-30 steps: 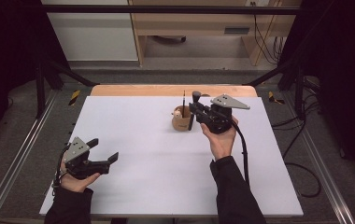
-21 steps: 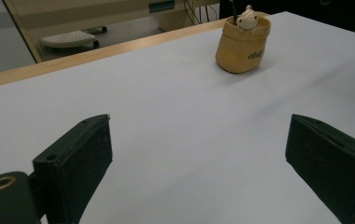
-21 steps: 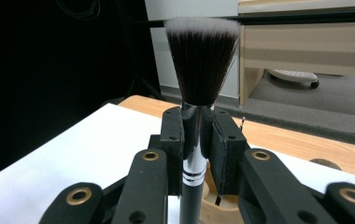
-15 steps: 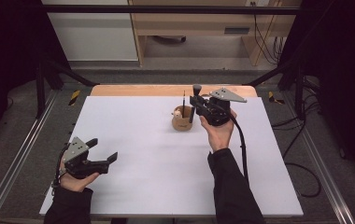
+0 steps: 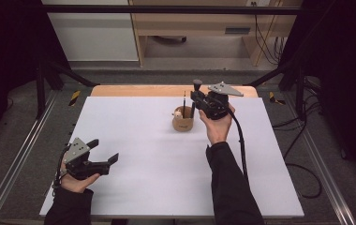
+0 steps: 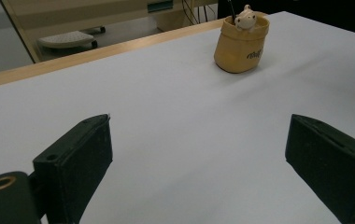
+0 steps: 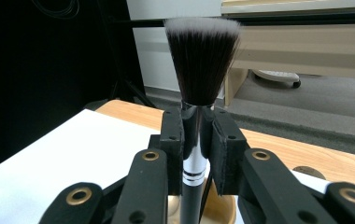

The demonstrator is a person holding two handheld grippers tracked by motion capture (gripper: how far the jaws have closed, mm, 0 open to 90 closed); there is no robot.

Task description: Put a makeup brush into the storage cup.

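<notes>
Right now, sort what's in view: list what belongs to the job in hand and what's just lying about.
In the job:
- right gripper, shut on the makeup brush
- tan holder cup under it, a thin dark stick standing in it

Lying about:
- left gripper, open and holding nothing, near the table corner
- yellow-handled tools on the floor

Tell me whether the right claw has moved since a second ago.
Yes. In the high view the right claw, shut on the makeup brush, has edged toward the table's far wooden edge, ending just right of the tan cup.
</notes>
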